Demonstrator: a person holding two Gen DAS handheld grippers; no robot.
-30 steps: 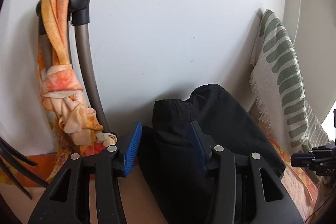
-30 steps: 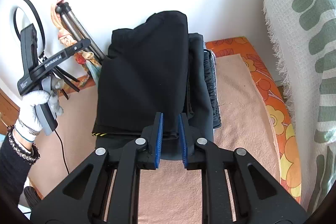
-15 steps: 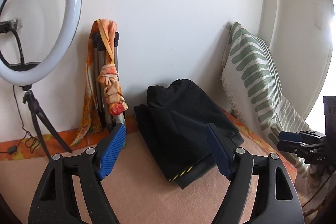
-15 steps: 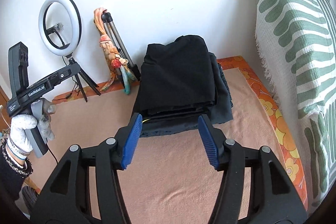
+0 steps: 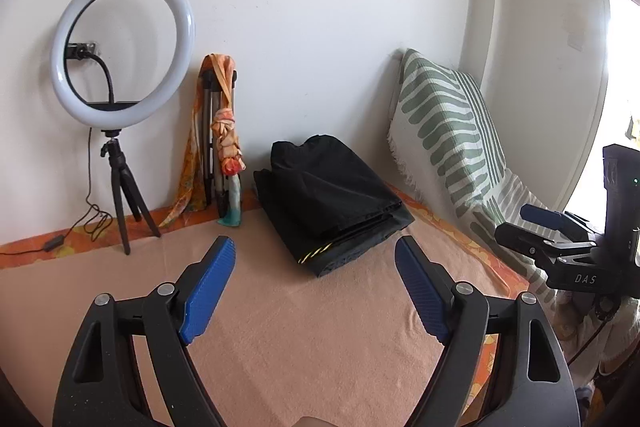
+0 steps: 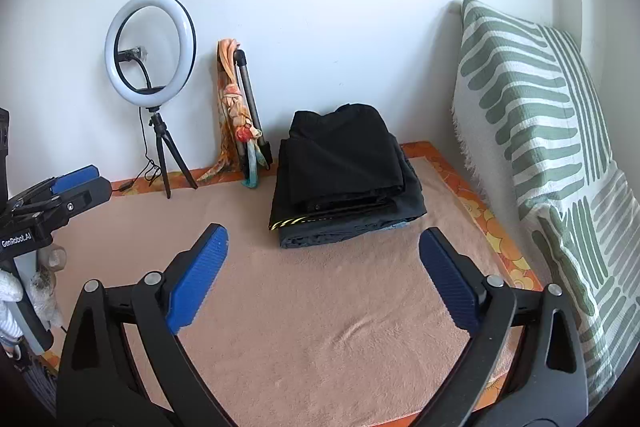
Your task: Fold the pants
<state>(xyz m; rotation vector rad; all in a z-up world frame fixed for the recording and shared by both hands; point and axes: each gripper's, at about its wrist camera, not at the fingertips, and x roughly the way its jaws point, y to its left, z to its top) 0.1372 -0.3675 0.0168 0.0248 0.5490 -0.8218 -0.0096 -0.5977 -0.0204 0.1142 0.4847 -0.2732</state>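
Note:
The black pants (image 5: 332, 203) (image 6: 344, 163) lie folded in a neat stack on the peach blanket (image 5: 320, 339) (image 6: 320, 307), close to the white wall. My left gripper (image 5: 314, 247) hovers short of the stack, open, with nothing between its blue pads. My right gripper (image 6: 324, 231) also hangs back from the stack; its jaws are opening wide and nothing is between them. The left gripper (image 6: 76, 183) shows at the left edge of the right wrist view, held by a gloved hand (image 6: 10, 291). The right gripper (image 5: 540, 215) shows at the right edge of the left wrist view.
A ring light (image 5: 124, 47) (image 6: 150, 49) on a small tripod stands at the wall on the left, its cable trailing along the floor edge. A folded tripod wrapped in an orange scarf (image 5: 224, 131) leans beside it. A green-striped cushion (image 5: 448, 131) (image 6: 540, 107) lines the right side.
Both grippers let go of the folded pants, opened wide and pulled back and upward. The stack now sits well ahead of them.

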